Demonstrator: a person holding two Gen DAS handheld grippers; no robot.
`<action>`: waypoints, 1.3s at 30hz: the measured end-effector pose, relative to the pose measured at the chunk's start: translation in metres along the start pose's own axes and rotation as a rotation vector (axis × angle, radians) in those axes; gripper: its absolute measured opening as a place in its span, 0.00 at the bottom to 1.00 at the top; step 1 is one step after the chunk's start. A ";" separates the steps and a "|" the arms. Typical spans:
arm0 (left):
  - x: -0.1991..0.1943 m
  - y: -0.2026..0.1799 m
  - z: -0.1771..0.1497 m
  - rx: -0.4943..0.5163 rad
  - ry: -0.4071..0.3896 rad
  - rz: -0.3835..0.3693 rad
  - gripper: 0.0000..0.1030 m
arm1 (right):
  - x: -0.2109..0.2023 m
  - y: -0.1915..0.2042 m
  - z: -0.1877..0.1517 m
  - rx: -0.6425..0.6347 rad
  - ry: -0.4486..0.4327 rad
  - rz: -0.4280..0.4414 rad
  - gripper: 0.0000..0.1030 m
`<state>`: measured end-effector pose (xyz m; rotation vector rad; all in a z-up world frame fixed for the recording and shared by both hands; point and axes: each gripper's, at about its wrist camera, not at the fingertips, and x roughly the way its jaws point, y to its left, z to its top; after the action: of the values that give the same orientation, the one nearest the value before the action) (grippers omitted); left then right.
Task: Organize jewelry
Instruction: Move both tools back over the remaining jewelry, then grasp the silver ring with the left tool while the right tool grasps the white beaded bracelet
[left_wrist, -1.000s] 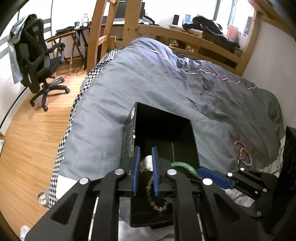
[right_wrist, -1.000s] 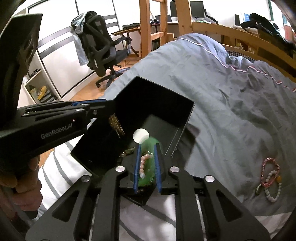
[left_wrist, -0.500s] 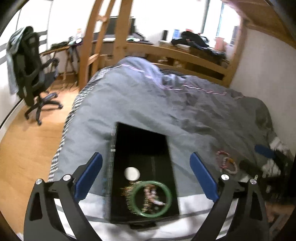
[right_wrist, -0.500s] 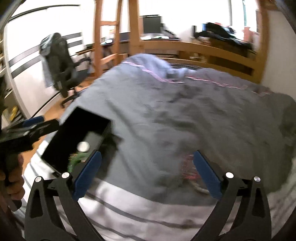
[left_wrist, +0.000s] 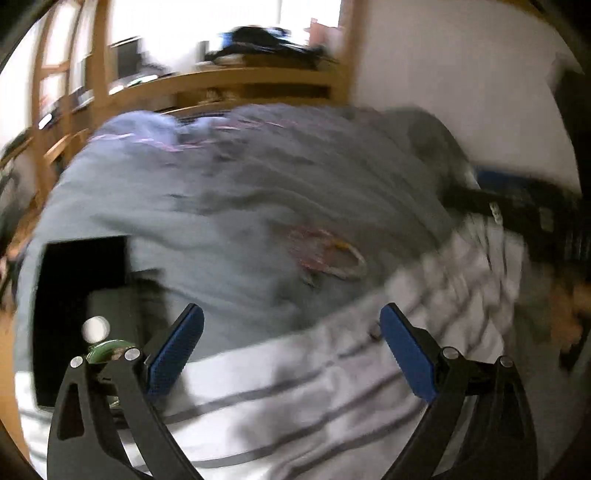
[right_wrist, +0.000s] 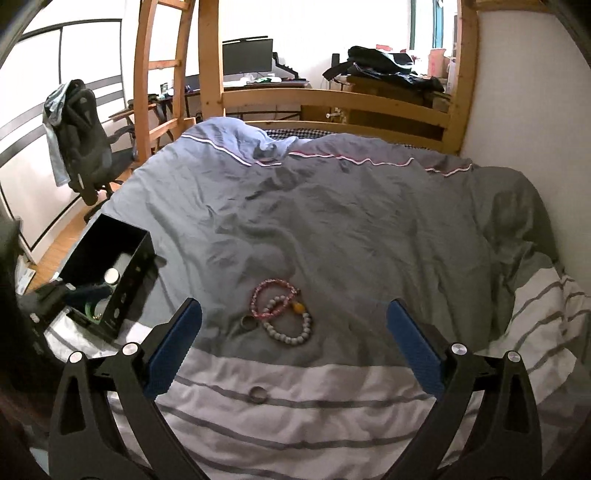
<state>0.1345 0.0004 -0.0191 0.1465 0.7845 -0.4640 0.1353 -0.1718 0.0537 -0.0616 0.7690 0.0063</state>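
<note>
Both grippers, left (left_wrist: 290, 354) & right (right_wrist: 291, 347), have jaws wide apart w/ nothing held; bracelets (right_wrist: 282, 310) lie tangled on the bed (right_wrist: 332, 206), right of the box (right_wrist: 107, 273), so a grab may snag two or miss the ring (right_wrist: 258, 394) nearer the camera.

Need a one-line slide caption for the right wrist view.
Open right claw above pink bracelet, grey bead bracelet and two rings on the duvet; black box at left.
</note>
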 end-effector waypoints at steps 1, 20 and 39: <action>0.009 -0.012 -0.004 0.042 0.015 -0.006 0.92 | 0.002 -0.005 -0.004 0.003 -0.003 0.007 0.96; 0.114 -0.066 -0.025 0.151 0.143 -0.161 0.66 | 0.135 -0.055 -0.041 0.170 0.101 0.396 0.67; 0.091 -0.039 -0.008 0.155 0.166 -0.028 0.19 | 0.146 -0.047 -0.055 0.155 0.120 0.314 0.09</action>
<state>0.1674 -0.0630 -0.0879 0.3220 0.9137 -0.5441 0.2035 -0.2249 -0.0851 0.2077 0.8911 0.2426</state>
